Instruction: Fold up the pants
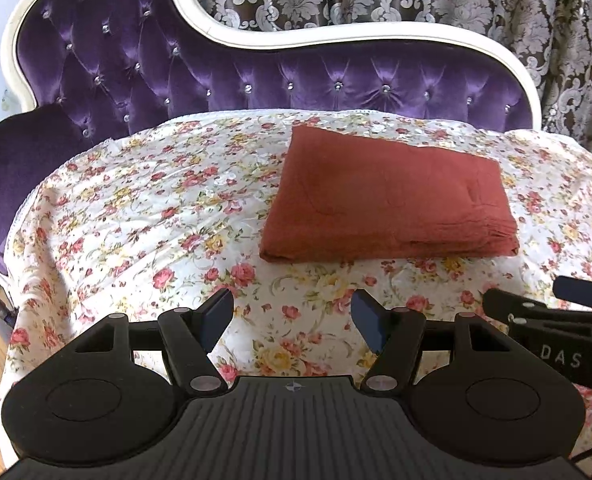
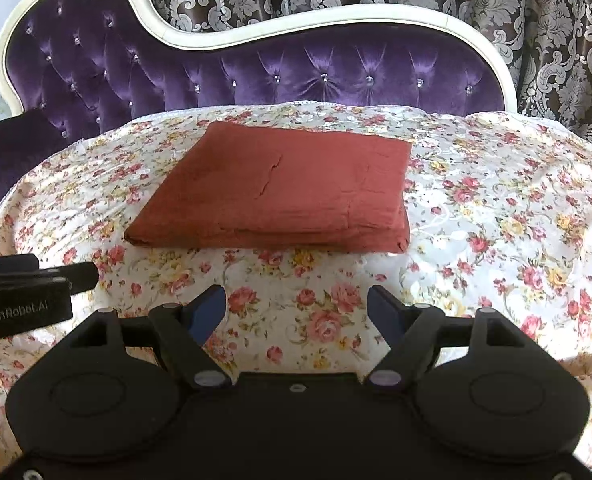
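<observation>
Floral sheet [image 1: 143,208] – rust-red pants [image 1: 388,200] folded flat; left gripper [image 1: 291,316], right gripper [image 2: 296,312] released.

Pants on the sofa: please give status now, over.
Left gripper open, empty. Right gripper open, empty. Pants folded flat on floral cover, untouched. Nothing in the way.

Both views are evenly and fairly brightly lit; the light source itself is not visible. The velvet backrest [image 1: 255,76] shows sheen on its tufts, and the floral cover [image 1: 143,208] is close to washed out in places. The pants [image 1: 388,200] cast a narrow soft shadow along their near edge. Fisheye distortion bows the backrest and darkens the corners. Focus is slightly soft throughout.
</observation>
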Available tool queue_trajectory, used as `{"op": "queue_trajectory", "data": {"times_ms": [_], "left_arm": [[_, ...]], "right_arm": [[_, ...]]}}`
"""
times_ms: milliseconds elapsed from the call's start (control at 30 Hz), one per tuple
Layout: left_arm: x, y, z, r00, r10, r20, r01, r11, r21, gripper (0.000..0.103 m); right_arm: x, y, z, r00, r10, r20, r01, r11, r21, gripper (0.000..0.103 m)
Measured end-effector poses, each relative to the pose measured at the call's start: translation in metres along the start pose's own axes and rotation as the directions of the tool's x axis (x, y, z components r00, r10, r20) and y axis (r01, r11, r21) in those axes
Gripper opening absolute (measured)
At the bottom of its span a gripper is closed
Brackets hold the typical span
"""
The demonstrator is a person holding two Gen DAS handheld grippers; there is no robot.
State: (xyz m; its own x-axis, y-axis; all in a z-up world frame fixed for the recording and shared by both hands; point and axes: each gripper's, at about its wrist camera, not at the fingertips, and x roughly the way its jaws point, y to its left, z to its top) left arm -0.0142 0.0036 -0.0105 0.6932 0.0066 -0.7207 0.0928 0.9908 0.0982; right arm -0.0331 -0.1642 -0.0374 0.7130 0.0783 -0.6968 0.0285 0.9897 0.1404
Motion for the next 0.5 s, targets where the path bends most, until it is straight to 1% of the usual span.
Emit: {"op": "queue_trajectory", "data": {"times_ms": [500], "left_arm": [[0.012,-0.007,0.009,0.999,-0.020,-0.037,0.021,0.999,0.029,0.063]], "right_arm": [[0.014,-0.007,0.008,0.999,-0.012,-0.044,0.013,1.000,0.018,0.078]]}}
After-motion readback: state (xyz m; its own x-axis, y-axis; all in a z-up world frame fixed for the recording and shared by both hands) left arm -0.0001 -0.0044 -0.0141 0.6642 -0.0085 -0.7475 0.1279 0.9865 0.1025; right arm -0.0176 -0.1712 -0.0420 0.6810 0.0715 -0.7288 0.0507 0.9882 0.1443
